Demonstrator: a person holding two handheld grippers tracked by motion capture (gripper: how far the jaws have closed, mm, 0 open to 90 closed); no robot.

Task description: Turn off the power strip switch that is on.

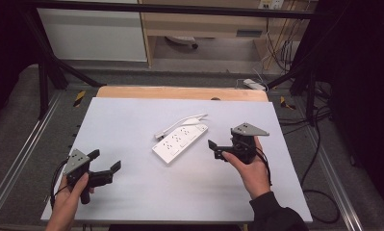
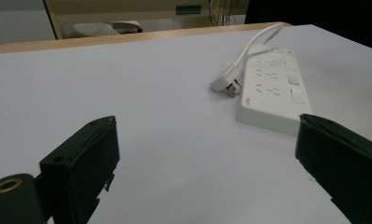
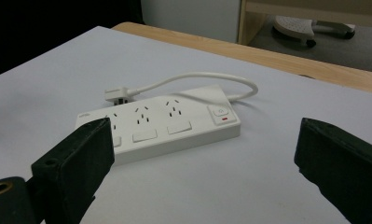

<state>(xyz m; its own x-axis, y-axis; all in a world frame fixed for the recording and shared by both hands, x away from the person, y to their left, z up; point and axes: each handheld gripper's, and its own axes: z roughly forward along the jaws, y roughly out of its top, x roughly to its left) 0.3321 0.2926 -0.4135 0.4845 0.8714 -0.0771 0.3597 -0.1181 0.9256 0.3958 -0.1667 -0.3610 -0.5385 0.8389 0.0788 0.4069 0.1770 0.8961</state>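
Both tongs are up off the white counter (image 1: 132, 192) and spread wide, nothing between the jaws of either one. The left tongs (image 1: 105, 161) sit near the front left corner in the person's left hand (image 1: 67, 197), well apart from the power strip (image 1: 180, 142); in the left gripper view its blocky matte-black jaws frame bare counter, with the strip off ahead to the right. The right tongs (image 1: 216, 149) hang in the right hand (image 1: 254, 173), jaws gaping toward the strip from just beside its right end, touching nothing. The strip itself lies flat near the middle of the counter, set on a slant: a long, smooth white plastic slab with rounded edges, rows of sockets and a square switch (image 3: 221, 114) marked with a small red dash at one end. Its thick white cord (image 3: 197, 79) loops round from that end, and the flat plug (image 3: 118, 96) rests on the counter just behind the strip. The counter top is a plain matte sheet with a pale wooden edge (image 1: 180, 92) at the far side.
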